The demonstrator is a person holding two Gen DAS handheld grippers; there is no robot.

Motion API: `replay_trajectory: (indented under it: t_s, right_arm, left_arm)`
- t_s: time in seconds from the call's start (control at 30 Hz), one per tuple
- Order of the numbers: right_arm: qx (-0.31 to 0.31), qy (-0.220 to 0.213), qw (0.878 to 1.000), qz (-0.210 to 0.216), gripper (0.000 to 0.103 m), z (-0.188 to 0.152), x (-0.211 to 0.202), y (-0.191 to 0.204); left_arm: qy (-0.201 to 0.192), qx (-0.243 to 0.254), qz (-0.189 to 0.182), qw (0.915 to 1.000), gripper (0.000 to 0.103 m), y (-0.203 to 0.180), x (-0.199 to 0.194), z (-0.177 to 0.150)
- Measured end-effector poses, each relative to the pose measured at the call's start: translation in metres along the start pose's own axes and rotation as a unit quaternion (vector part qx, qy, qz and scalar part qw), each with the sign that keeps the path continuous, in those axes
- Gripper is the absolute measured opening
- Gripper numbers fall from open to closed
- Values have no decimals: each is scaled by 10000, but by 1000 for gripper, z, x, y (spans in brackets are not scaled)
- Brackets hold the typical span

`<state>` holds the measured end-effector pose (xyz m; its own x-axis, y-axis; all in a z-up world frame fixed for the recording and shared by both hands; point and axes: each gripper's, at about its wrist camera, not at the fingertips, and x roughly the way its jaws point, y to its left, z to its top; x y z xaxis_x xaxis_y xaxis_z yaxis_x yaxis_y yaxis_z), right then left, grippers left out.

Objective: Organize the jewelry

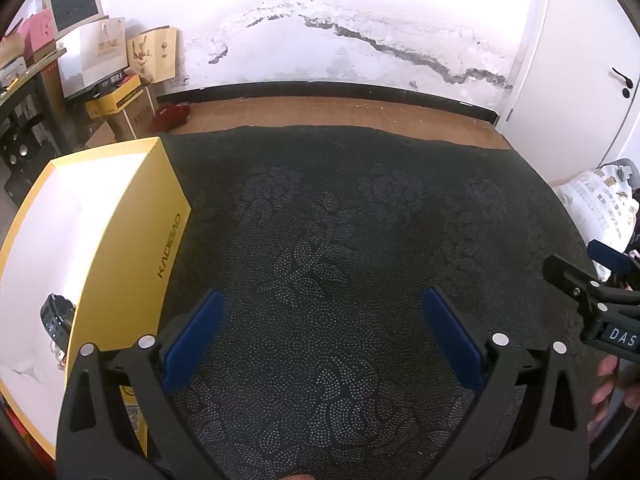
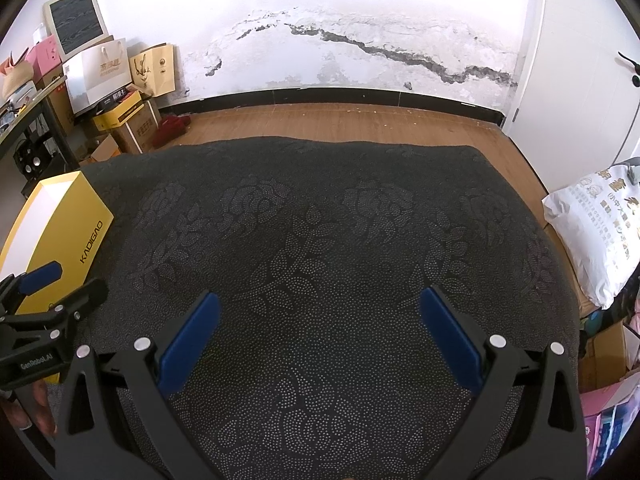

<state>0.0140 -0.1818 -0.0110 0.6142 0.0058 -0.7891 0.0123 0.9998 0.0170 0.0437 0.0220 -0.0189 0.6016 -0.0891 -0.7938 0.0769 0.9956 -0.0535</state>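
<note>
Black dotted cloth (image 1: 340,260) with a raised floral pattern covers the work surface; its far edge drops off to a strip of wood floor (image 1: 340,110) that runs to the cracked white wall (image 1: 320,40). The landmark is the yellow box (image 1: 132,240), printed KADIGAO, which stands open on the cloth's left side with its white interior facing up. Inside the box, against the near part of its right wall, lies a black bracelet-like piece (image 1: 58,318), with a small unclear item just beside it; this is the only jewelry that can be made out. The left gripper (image 1: 324,336) hovers just right of the box's near corner, jaws spread wide, nothing between the blue pads (image 1: 196,336). The right gripper (image 2: 320,336) sits further right of the box, well apart from it, jaws likewise spread wide with nothing held. Between the box's right wall and the cloth's right edge, only patterned fabric shows. Beyond that right edge, far from the box, lies a white printed bag (image 2: 592,232). Behind the box, at the wall, cartons and paper bags (image 1: 120,64) are stacked.
</note>
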Motion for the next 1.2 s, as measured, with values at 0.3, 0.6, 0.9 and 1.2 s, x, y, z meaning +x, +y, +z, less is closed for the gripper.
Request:
replay_trajectory:
  t_s: [0.3,0.6,0.9,1.2]
  right_arm:
    - [-16,1,10000,-5,97,-1,1,0]
    - [-31,15,10000,-8,97,-3,1,2]
    - [-18,4,10000,-20,97,-3,0,1]
    - [-14,1,10000,-24,97,-3,0,0]
  left_arm:
    - [-7,-30,-119,9999,97,0,0,0]
    - [-176,-133,116,9997,97,-3,-4,-2]
    - [-193,-269,-3,9995,97,-1,-5,-2]
    - [-354,126,329,9988,97,-13,-7,-2]
